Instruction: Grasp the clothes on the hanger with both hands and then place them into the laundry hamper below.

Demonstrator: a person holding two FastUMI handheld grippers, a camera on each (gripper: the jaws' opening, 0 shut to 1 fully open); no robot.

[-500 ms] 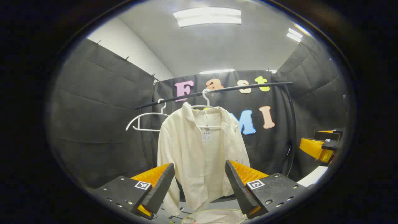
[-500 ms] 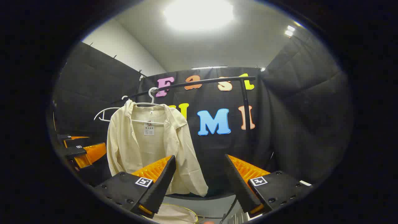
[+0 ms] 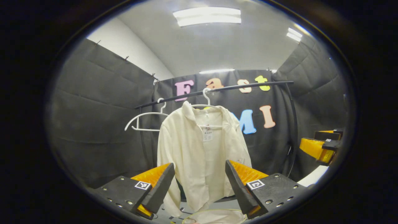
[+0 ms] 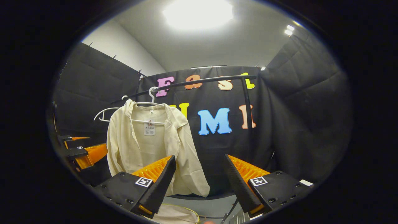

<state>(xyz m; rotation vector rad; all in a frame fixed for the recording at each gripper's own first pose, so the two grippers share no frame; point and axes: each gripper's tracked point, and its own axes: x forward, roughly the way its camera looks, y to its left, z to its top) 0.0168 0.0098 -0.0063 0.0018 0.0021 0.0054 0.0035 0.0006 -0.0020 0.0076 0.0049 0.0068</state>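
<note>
Left gripper (image 3: pixel 199 189): fingers spread wide, nothing between them, low in the left gripper view. Right gripper (image 4: pixel 199 186): likewise spread and holding nothing; it also shows at the far right edge of the left gripper view (partly cut off). Laundry hamper (image 3: pixel 214 216): pale rim and lining just below and beyond the left gripper's fingertips; in the right gripper view its rim (image 4: pixel 177 213) sits under the left finger. Cream shirt (image 3: pixel 202 155): ahead of the left gripper, framed between its fingers, apart from both grippers, draped open on a white hanger (image 3: pixel 205 99). Empty white hanger (image 3: pixel 143 119): left of the shirt. Dark rail (image 3: pixel 217 90): carries both hangers, farthest back.
</note>
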